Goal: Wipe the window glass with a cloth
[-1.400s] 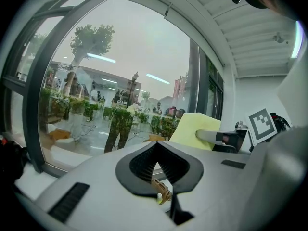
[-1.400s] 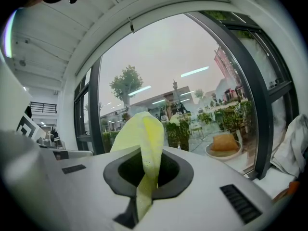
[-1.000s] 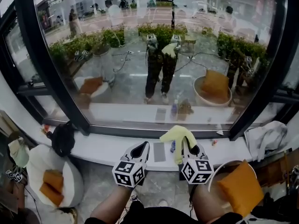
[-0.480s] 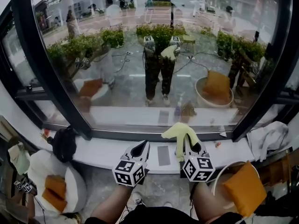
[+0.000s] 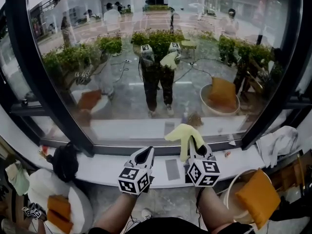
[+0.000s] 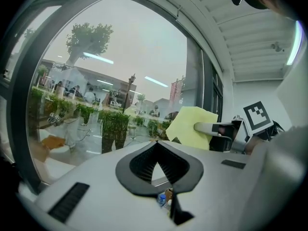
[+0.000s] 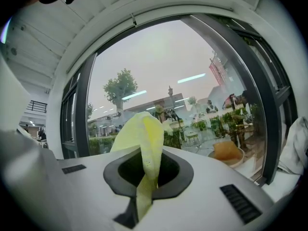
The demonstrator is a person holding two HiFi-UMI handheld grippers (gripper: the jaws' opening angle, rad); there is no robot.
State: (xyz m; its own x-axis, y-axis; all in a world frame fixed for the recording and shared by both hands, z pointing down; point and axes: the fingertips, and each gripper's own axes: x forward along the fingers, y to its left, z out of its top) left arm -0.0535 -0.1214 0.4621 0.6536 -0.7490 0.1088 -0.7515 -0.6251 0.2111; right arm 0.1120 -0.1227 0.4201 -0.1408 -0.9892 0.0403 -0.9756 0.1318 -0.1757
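Black-framed window glass (image 5: 161, 57) above a white sill (image 5: 105, 162). The yellow cloth (image 5: 183, 134) is pinched in the closed jaws of the right gripper (image 5: 196, 149), near the glass. The left gripper (image 5: 145, 156) is closed on nothing. An orange cushion (image 5: 253, 196) is seen lower right.

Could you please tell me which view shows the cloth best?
The right gripper view: the cloth sits central, pinched by the right gripper. The head view shows it small, draped; the left gripper view shows it side-on.
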